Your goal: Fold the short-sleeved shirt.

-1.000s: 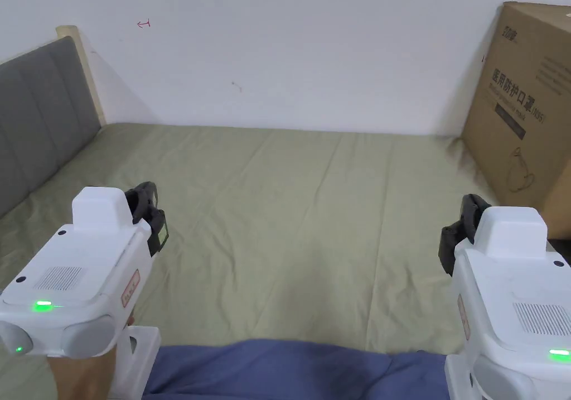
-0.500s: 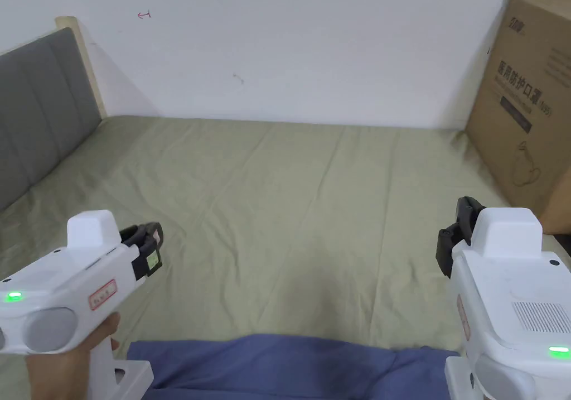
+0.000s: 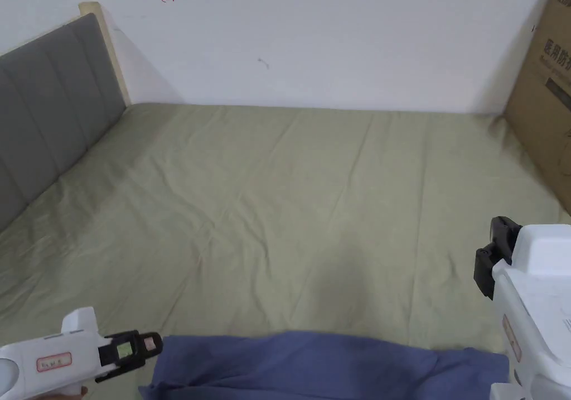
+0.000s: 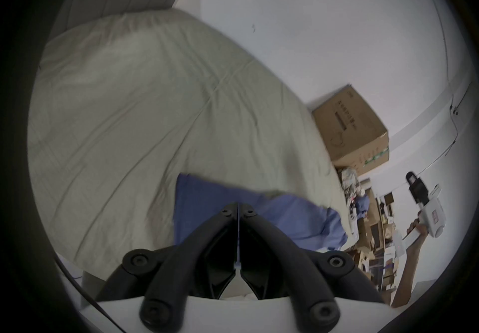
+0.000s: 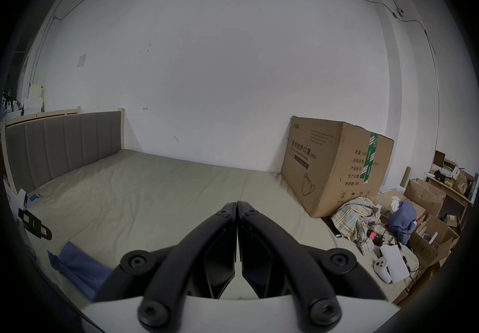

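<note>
A blue short-sleeved shirt lies crumpled along the near edge of the bed. My left gripper is low at the near left, pointing right, its tips just beside the shirt's left edge. In the left gripper view its jaws are shut and empty, with the shirt right beyond them. My right gripper is held above the bed at the right, apart from the shirt. The right gripper view shows that gripper shut and empty, the shirt far to its lower left.
The olive bed sheet stretches to the white wall. A grey headboard bounds the left side. A large cardboard box stands on the bed's far right. A pile of clothes and boxes lies past the bed's right end.
My left gripper has dropped low and turned to point right, ending beside the shirt's left edge. The head camera has swung left. The right gripper has held its pose.
</note>
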Demonstrator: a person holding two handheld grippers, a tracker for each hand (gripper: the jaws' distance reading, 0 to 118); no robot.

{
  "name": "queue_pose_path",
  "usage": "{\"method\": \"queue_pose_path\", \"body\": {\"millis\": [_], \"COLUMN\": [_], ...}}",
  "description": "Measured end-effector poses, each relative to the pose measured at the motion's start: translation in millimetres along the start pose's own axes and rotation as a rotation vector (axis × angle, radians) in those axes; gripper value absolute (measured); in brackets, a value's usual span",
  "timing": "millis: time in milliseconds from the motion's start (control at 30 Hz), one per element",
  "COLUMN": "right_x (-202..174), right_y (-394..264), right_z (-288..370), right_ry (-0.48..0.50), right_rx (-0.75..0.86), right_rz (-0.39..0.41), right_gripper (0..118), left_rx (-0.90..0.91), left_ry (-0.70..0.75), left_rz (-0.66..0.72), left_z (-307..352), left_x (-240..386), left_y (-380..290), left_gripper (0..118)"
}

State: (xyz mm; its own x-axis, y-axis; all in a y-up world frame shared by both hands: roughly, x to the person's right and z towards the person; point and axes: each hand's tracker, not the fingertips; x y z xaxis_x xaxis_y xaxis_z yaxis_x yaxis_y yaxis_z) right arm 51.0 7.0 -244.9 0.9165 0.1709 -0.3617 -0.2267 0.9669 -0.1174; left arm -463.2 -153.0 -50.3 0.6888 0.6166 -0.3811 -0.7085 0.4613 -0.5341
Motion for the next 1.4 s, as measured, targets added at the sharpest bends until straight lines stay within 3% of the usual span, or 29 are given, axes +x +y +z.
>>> {"method": "queue_pose_path", "body": {"millis": [67, 133, 200, 233, 267, 333, 600, 633, 700, 867, 1033, 1200, 1400], "right_x": [-2.0, -4.1, -6.5, -7.4, -7.8, -8.7, -7.8, -7.4, -6.9, -4.9, 0.6, 5.7, 12.5], "right_y": [-3.6, -6.8, -8.5, -9.1, -9.7, -10.7, -14.1, -14.6, -15.3, -16.2, -14.9, -10.7, -8.4], "right_z": [-1.9, -4.4, -7.1, -8.7, -9.7, -11.8, -17.3, -17.8, -18.5, -16.3, -14.2, -11.6, -4.7], "right_ry": [-0.002, -0.002, 0.0, 0.001, 0.003, 0.001, -0.015, -0.016, -0.019, -0.021, -0.023, -0.027, -0.021], "right_rx": [-0.007, -0.016, -0.03, -0.039, -0.041, -0.05, -0.071, -0.073, -0.079, -0.081, -0.075, -0.058, -0.037], "right_rz": [0.006, 0.012, 0.022, 0.026, 0.026, 0.028, 0.036, 0.035, 0.034, 0.027, 0.025, 0.005, -0.011], "right_gripper": [0, 0, 0, 0, 0, 0, 0, 0, 0, 0, 0, 0, 0], "left_rx": [-0.055, -0.104, -0.152, -0.14, -0.133, -0.126, -0.166, -0.168, -0.172, -0.185, -0.118, -0.084, -0.049], "left_ry": [0.035, 0.042, 0.035, 0.026, 0.019, 0.031, 0.003, 0.004, 0.026, 0.048, 0.096, 0.109, 0.257], "left_rz": [-0.013, -0.012, 0.043, 0.049, 0.044, 0.05, 0.08, 0.072, 0.055, 0.017, -0.138, -0.12, -0.154], "left_z": [-12.1, -23.0, -34.7, -38.1, -44.8, -51.4, -68.7, -71.1, -77.1, -83.9, -57.8, -20.6, 19.9], "left_x": [-10.4, -11.8, -19.9, -22.3, -38.6, -42.8, -48.6, -46.3, -41.9, -27.7, 1.2, 15.2, 6.7], "left_y": [-2.1, -8.9, -9.0, -10.4, -8.3, -6.5, -0.4, -0.1, -2.1, -10.7, -6.7, 8.3, 21.0], "left_gripper": [7, 27, 67, 78, 85, 87, 83, 77, 43, 9, 4, 3, 3]}}
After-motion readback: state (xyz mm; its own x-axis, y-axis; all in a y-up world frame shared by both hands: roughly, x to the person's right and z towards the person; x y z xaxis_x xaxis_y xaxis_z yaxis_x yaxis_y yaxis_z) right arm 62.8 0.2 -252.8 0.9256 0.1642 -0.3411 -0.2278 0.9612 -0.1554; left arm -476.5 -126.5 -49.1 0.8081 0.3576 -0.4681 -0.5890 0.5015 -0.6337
